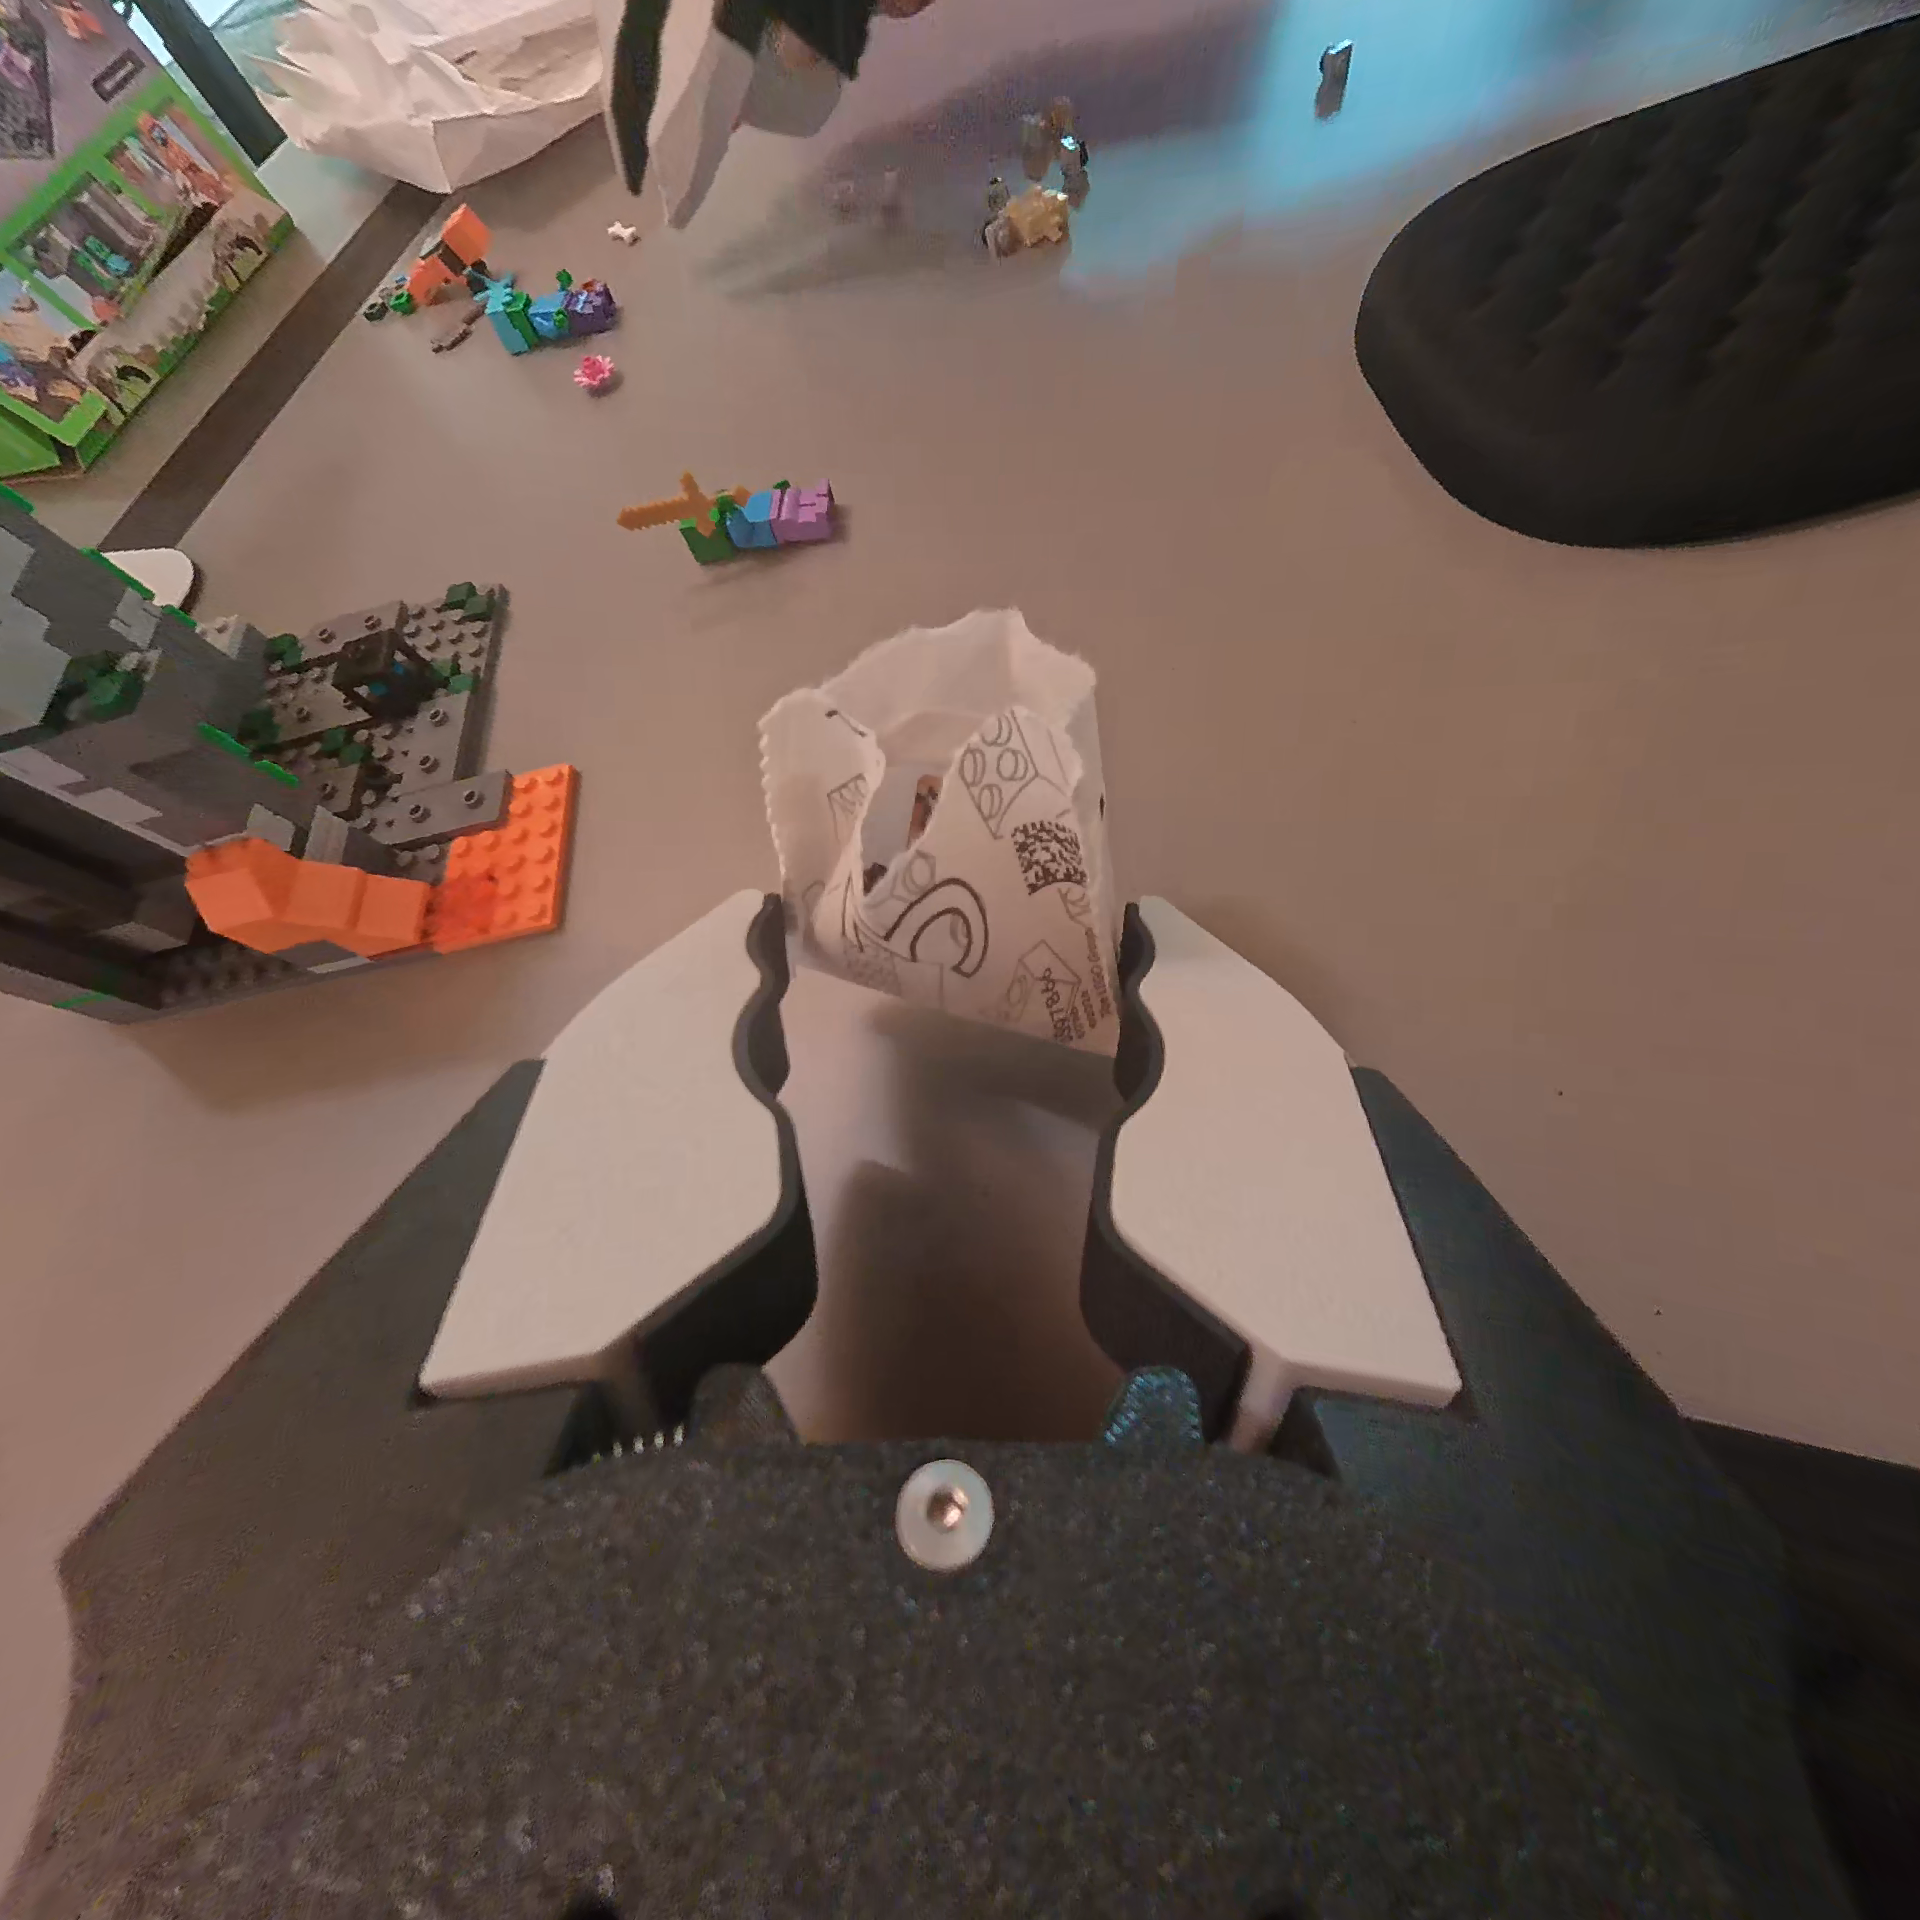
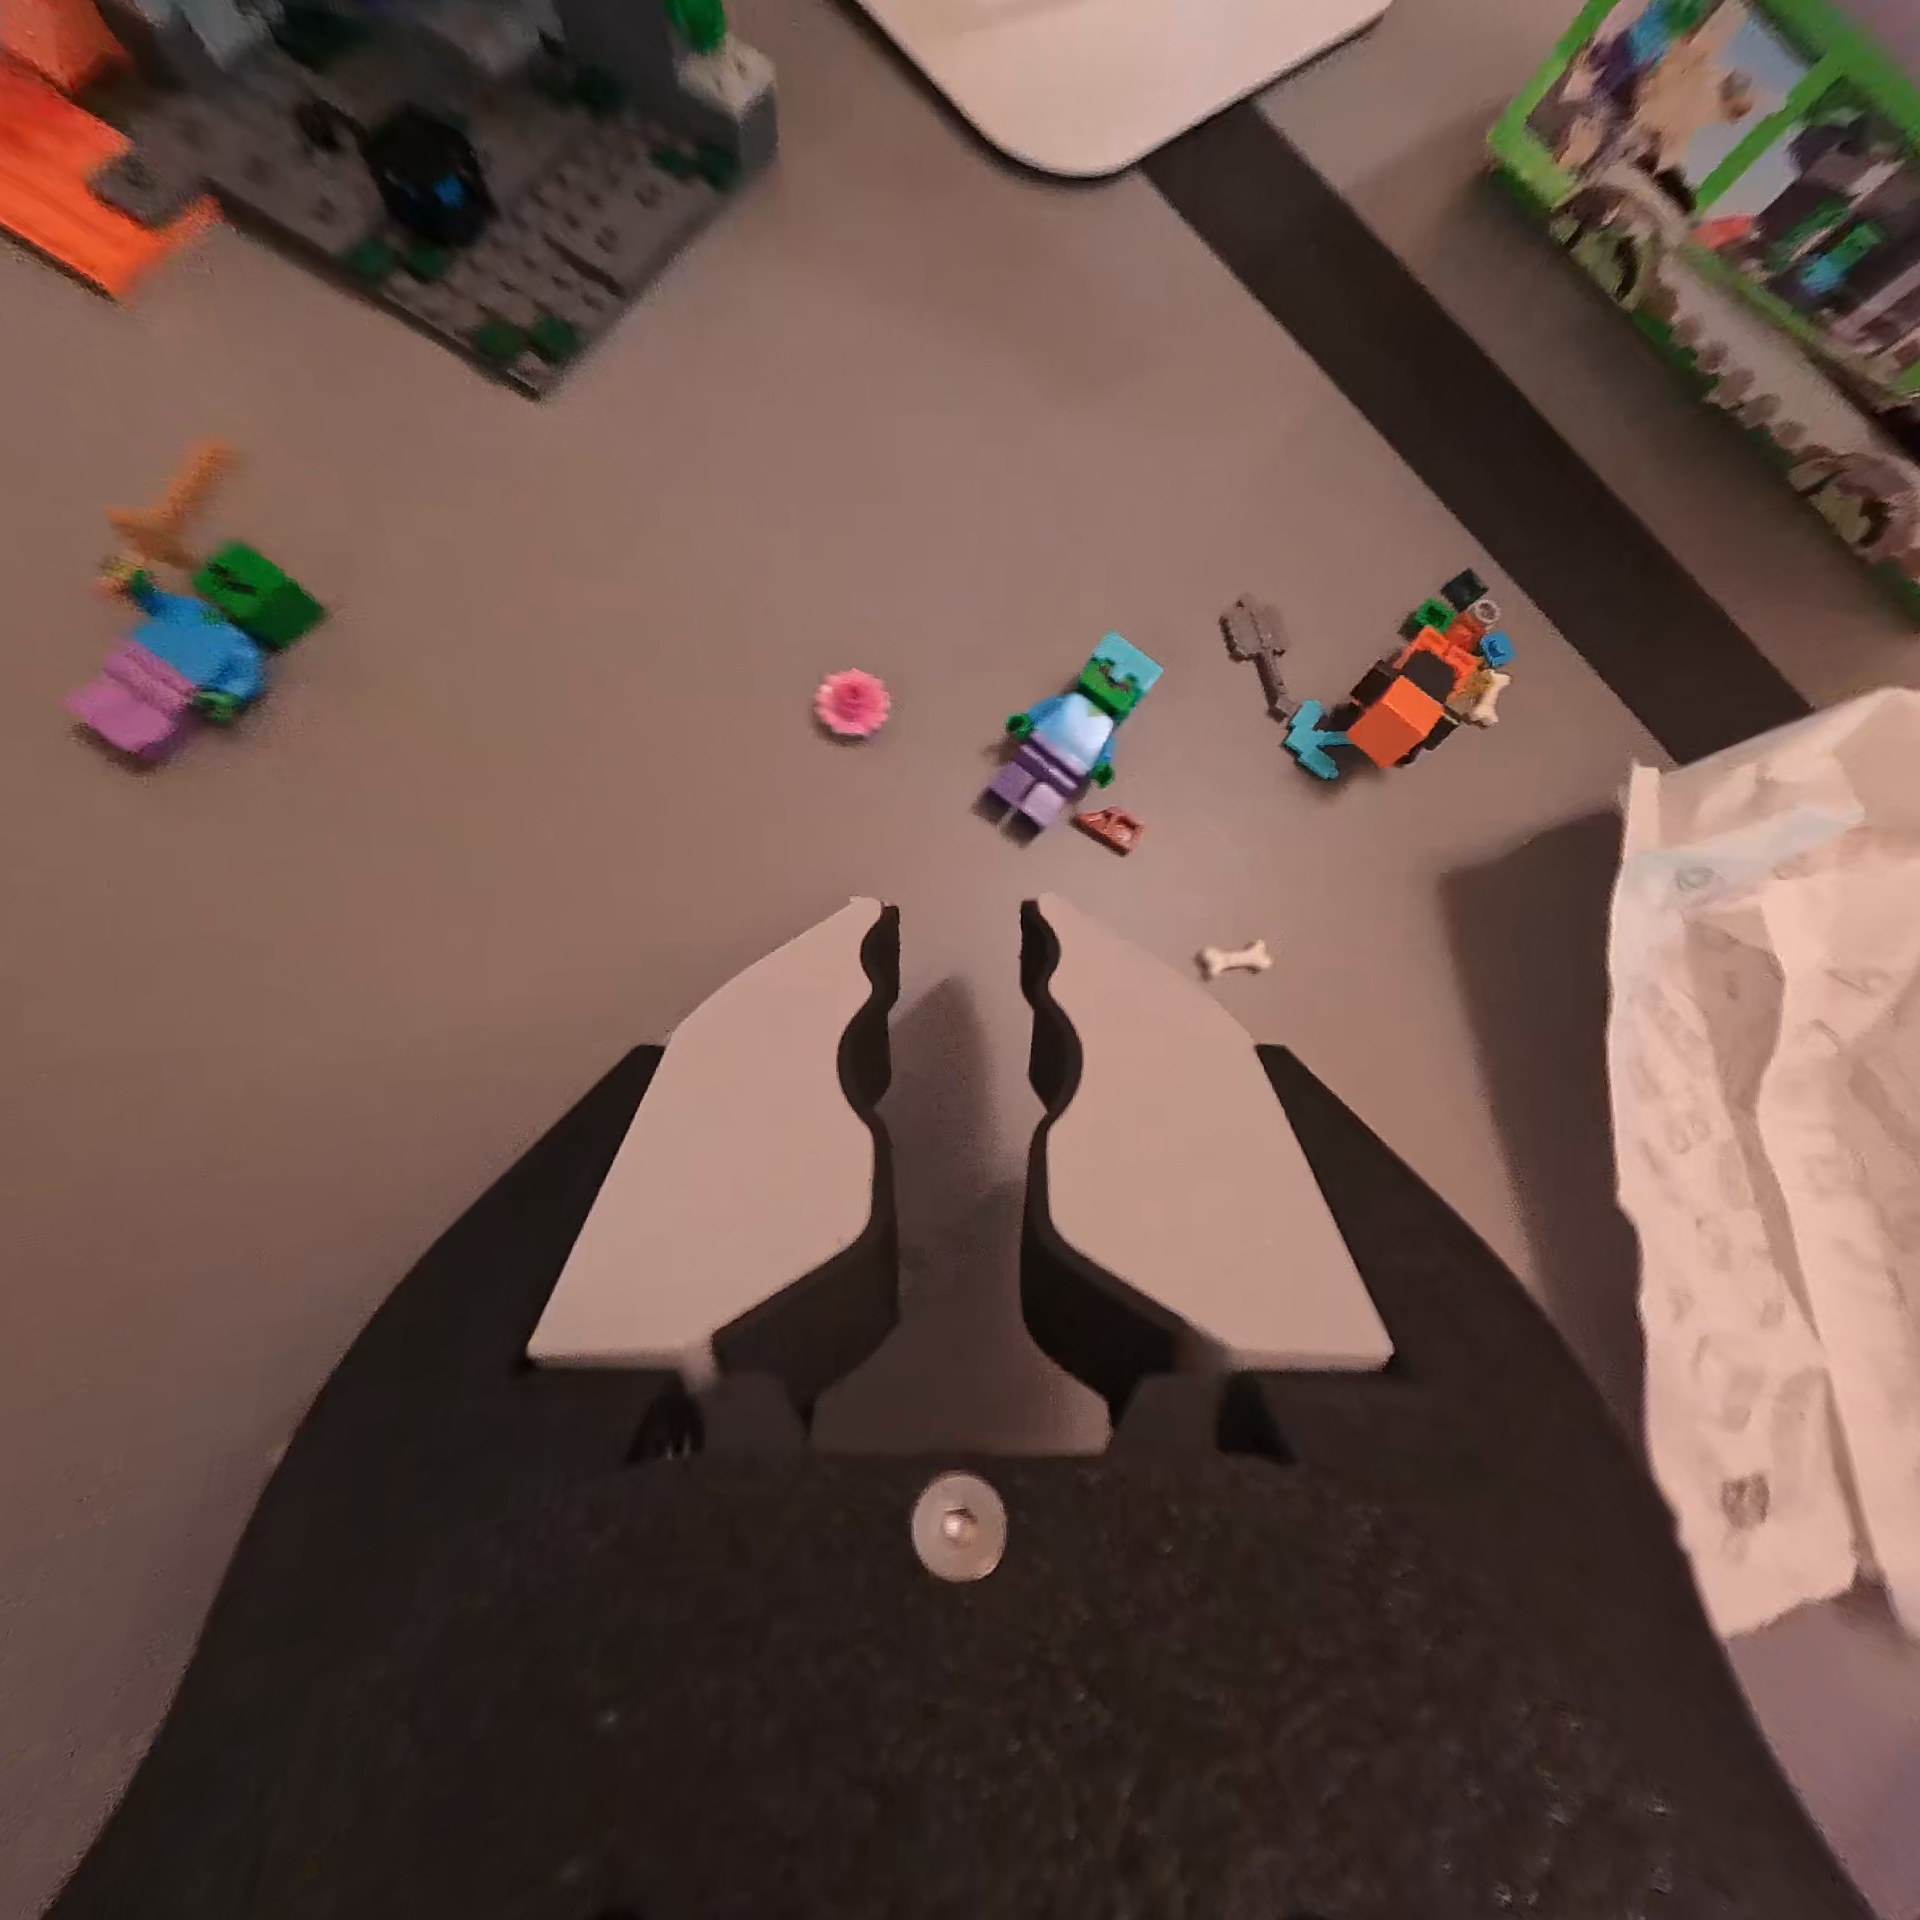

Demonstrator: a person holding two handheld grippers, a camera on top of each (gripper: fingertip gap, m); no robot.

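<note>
My left gripper is shut on a small white printed paper bag. The bag's torn top is open and it hangs tilted a little above the grey table. My right gripper hovers over the table with its jaws a narrow gap apart and nothing between them. Just beyond its tips lie a toy minifigure with a blue head and purple legs, a pink flower piece, a small brown piece and a white bone piece. The right gripper also shows far off in the left wrist view.
A grey and orange brick build stands at the left. A second minifigure with a sword lies mid-table. A pile of orange pieces, a green toy box, a crumpled white paper bag and a black pad lie around. Spacing between my two grippers at the tips: around 30 cm. The small brown piece lies some 4 cm from my right tips, 35 cm from my left tips.
</note>
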